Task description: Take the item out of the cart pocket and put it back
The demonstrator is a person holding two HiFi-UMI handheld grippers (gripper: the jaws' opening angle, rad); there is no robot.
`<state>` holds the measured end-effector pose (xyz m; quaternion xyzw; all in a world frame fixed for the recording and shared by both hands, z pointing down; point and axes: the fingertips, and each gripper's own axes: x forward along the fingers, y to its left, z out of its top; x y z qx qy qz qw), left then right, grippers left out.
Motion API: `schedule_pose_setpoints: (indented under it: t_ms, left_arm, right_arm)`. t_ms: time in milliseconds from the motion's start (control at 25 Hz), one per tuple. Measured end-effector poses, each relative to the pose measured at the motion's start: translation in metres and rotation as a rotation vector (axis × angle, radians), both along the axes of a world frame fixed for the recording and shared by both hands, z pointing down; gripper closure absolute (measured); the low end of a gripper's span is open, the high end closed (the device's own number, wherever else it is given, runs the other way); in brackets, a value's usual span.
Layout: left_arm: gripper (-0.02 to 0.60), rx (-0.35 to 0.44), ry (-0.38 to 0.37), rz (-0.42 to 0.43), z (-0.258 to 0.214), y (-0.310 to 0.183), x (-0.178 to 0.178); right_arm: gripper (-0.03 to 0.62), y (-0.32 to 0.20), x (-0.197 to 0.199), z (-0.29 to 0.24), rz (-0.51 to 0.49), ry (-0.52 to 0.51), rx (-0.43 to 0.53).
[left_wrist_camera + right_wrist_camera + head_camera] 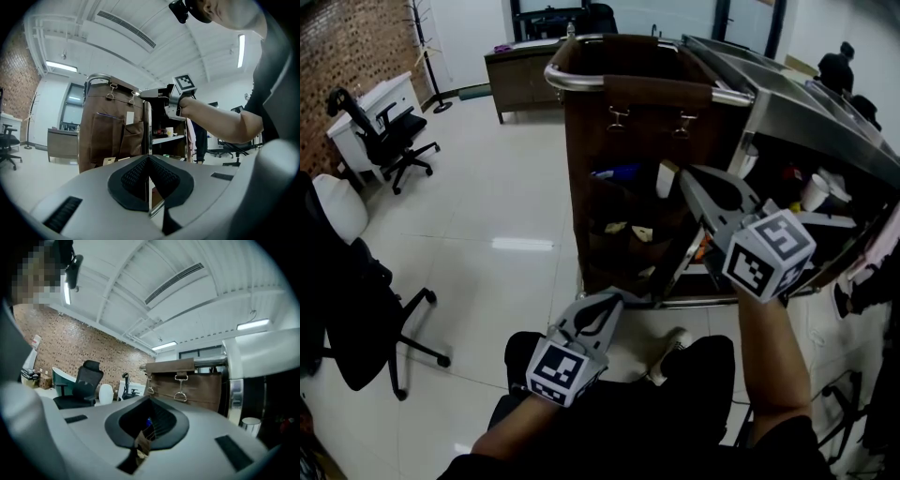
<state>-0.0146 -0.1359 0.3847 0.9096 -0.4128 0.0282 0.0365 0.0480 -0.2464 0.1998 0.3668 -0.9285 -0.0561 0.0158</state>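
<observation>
A brown cloth bag [581, 141] with sewn pockets hangs from the cart's chrome rail [572, 80]. A white item [667, 178] and a blue pen-like thing [614, 173] stick out of an upper pocket. My right gripper [685, 174] is shut, its tip right beside the white item; I cannot tell if it touches it. In the right gripper view the jaws [149, 420] are together, with only a tan sliver showing in the slit. My left gripper [607, 299] hangs low near the cart's foot, shut and empty [149, 161].
The cart's shelves [825, 202] to the right hold a cup [814, 191] and small supplies. Cream cards [628, 231] sit in the lower pockets. Black office chairs [389, 131] stand at the left on the glossy tile floor [497, 216]. My legs are below the grippers.
</observation>
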Motion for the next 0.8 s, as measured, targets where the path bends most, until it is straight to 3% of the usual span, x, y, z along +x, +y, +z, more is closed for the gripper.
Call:
schedule_pose_setpoints:
  t_ms: [440, 600, 800]
  left_arm:
    - [0.581, -0.011, 0.031, -0.002, 0.001, -0.003, -0.002]
    - [0.581, -0.011, 0.035, 0.002, -0.002, -0.005, 0.002]
    - [0.581, 0.000, 0.013, 0.010, 0.000, -0.001, 0.005]
  right_arm:
    - [0.583, 0.093, 0.005, 0.046, -0.057, -0.080, -0.034]
    - [0.583, 0.115, 0.006, 0.092, -0.065, -0.114, -0.133]
    - [0.583, 0.120, 0.009, 0.142, -0.013, -0.048, -0.167]
